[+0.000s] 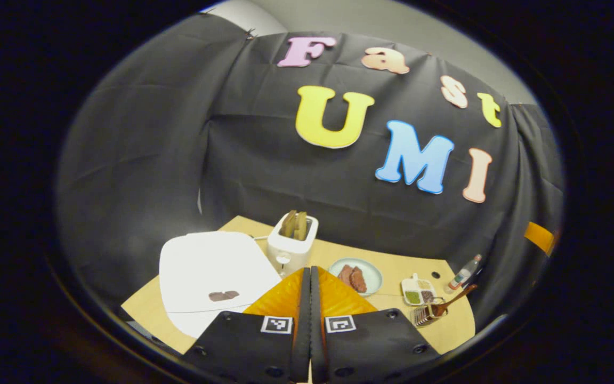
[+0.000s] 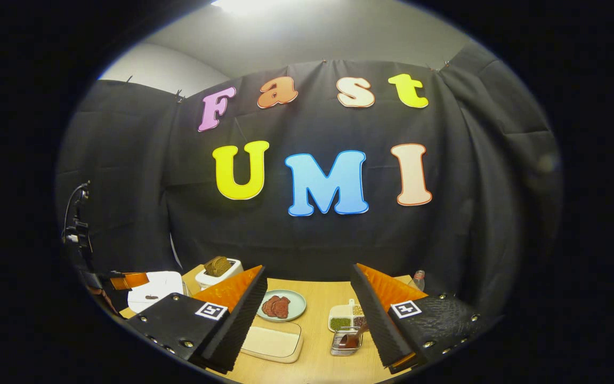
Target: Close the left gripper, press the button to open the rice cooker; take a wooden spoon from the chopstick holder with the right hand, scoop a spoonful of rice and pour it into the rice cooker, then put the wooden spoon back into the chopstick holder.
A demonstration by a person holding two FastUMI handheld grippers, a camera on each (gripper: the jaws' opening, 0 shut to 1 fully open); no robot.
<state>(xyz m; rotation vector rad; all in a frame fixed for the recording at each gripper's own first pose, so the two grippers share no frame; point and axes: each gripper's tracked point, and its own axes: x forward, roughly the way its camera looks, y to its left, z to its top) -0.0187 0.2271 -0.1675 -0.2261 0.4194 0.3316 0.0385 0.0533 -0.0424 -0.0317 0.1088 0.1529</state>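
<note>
A: Well, how is the left gripper (image 1: 309, 277) found in the left gripper view?

B: Its fingers are pressed flat together with nothing pinched between them, and it is held above the near edge of the wooden table (image 1: 445, 330), just beside the white rice cooker (image 1: 216, 277), whose lid is down.

A: And the right gripper (image 2: 307, 298)?

B: In the right gripper view its jaws are spread wide and nothing is held. Between them, the wire chopstick holder (image 2: 345, 342) is seen with the wooden spoon (image 2: 354, 337) leaning in it, its bowl end up.

A: Where are those seen from the left?

B: Far to the right, near the table's edge, the holder (image 1: 425, 316) is seen with the spoon (image 1: 453, 301) slanting out of it. A divided grain dish (image 1: 418, 290) lies just behind.

A: Can any writing be read?

B: None on the goods. Square black-and-white markers are fixed on the grippers. A white toaster (image 1: 292, 242) holding bread slices, a plate of meat (image 1: 359, 277) and a small bottle (image 1: 462, 274) are also seen; their labels are too small to read.
</note>
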